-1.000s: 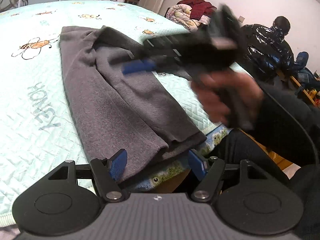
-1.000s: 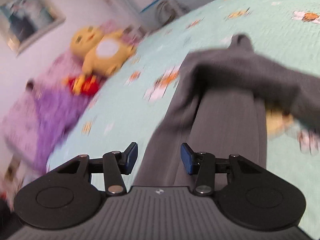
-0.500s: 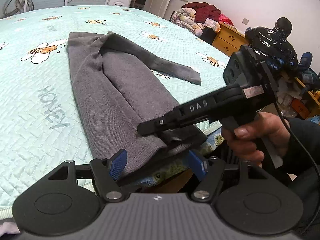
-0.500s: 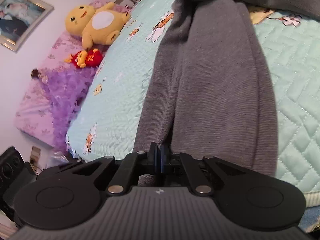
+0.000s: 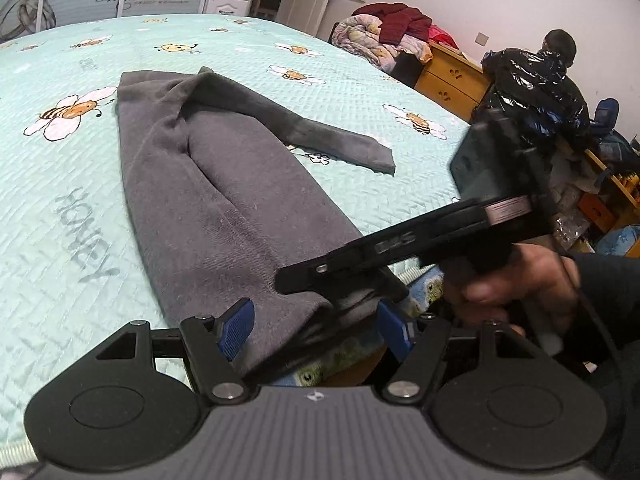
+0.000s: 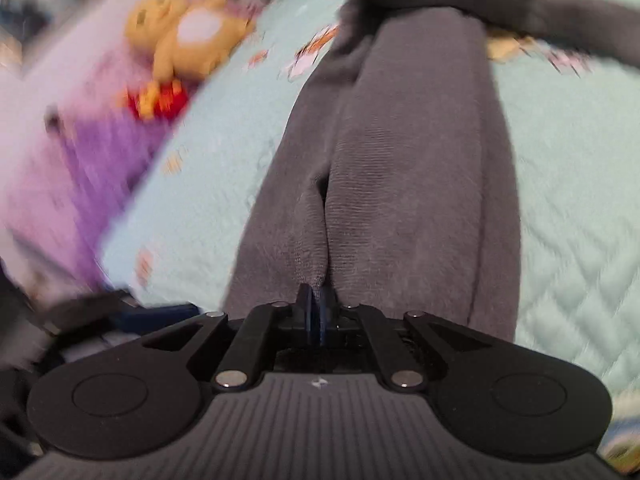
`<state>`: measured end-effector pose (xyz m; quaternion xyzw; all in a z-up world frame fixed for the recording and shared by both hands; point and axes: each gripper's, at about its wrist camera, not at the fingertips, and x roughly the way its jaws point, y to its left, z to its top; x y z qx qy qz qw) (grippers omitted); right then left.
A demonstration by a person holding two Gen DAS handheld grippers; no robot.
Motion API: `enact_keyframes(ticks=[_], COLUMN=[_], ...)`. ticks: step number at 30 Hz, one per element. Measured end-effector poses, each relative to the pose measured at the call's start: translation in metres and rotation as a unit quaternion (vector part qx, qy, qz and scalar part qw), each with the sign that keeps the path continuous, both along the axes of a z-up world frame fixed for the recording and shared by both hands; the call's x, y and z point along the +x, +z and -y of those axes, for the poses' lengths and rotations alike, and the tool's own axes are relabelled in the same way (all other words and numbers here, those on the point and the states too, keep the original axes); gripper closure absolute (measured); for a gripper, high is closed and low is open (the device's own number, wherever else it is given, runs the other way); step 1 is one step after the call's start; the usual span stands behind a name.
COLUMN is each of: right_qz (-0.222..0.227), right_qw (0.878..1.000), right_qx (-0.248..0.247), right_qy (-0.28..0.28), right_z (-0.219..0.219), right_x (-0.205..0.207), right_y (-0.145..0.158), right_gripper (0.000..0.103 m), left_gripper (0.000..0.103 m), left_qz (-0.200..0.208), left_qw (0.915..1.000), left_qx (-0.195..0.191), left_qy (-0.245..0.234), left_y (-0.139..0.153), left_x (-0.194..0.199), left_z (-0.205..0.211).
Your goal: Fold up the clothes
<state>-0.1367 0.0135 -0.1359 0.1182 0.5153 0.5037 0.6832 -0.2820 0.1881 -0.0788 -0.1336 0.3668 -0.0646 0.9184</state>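
My right jaws pinch the near hem of the grey garment; my left jaws stand wide around that same end.

My right gripper (image 6: 315, 312) has its blue pads pressed together on a fold of the grey garment (image 6: 404, 184) at its near edge, the cloth bunching into a crease that runs away from my fingertips. My left gripper (image 5: 316, 330) is parted, its blue fingers (image 5: 236, 326) standing to either side of the garment's (image 5: 224, 208) near end without pressing it; the hem lies between them at the bed's edge. From there the garment stretches away across the mint quilt (image 5: 60, 208), folded lengthwise, one sleeve (image 5: 320, 136) angling off to the right. My right hand (image 5: 516, 280) holds its gripper low over the hem. A yellow plush toy (image 6: 188, 36) sits blurred beyond the quilt.
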Motion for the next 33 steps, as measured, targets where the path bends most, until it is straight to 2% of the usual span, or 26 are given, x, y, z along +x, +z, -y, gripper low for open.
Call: enact_keyframes(ticks=[1,4,5,6,8,10,12,14,17,20,22,26,29,31,33], right_qz=[-0.008,0.001,0.002,0.003,-0.010,-0.059,-0.107,-0.148,-0.206,-0.224,-0.222,-0.217,-0.241,-0.253,-0.256], right_qw=[1.000,0.998,0.995,0.990,0.977,0.955,0.928,0.896,0.837,0.807,0.804,0.811,0.804,0.798,0.788], right_qx=[0.009,0.040,0.056,0.071,0.095,0.122,0.144,0.160,0.231,0.261,0.256,0.224,0.223,0.237,0.248], right_qy=[-0.007,-0.054,-0.086,-0.118,-0.193,-0.264,-0.327,-0.387,-0.451,-0.480,-0.489,-0.495,-0.496,-0.493,-0.503], right_z=[0.004,0.024,0.034,0.045,0.071,0.097,0.121,0.139,0.160,0.163,0.155,0.141,0.143,0.148,0.160], right_x=[0.001,0.009,0.018,0.028,0.051,0.072,0.093,0.104,0.113,0.122,0.129,0.135,0.110,0.092,0.090], right_y=[0.001,0.012,0.015,0.017,0.018,0.005,-0.013,-0.030,-0.056,-0.068,-0.070,-0.061,-0.057,-0.062,-0.068], right_gripper=[0.097,0.081,0.070,0.055,0.041,0.040,0.040,0.041,0.041,0.042,0.047,0.048,0.041,0.040,0.041], left_gripper=[0.033,0.033,0.033,0.033,0.033,0.032,0.031,0.031,0.031,0.031,0.030,0.030,0.030,0.030,0.030], left_qz=[-0.002,-0.020,-0.026,-0.033,-0.043,-0.044,-0.044,-0.046,-0.049,-0.051,-0.052,-0.052,-0.050,-0.052,-0.054], left_qw=[1.0000,0.9998,0.9996,0.9994,0.9989,0.9988,0.9987,0.9985,0.9983,0.9982,0.9981,0.9978,0.9982,0.9980,0.9977], left_qx=[-0.002,-0.003,-0.002,-0.001,0.009,0.019,0.023,0.026,0.029,0.031,0.033,0.040,0.033,0.034,0.039], left_qy=[0.000,-0.005,-0.008,-0.010,-0.012,-0.012,-0.012,-0.011,-0.010,-0.008,-0.007,-0.006,-0.002,-0.003,-0.005], left_y=[-0.002,-0.011,-0.015,-0.020,-0.028,-0.031,-0.030,-0.028,-0.027,-0.028,-0.028,-0.024,-0.025,-0.026,-0.026], left_x=[0.003,0.014,0.017,0.019,0.021,0.020,0.019,0.019,0.018,0.018,0.019,0.015,0.013,0.015,0.016], left_z=[-0.001,-0.002,-0.001,0.000,0.003,0.006,0.008,0.008,0.009,0.011,0.012,0.013,0.011,0.012,0.015])
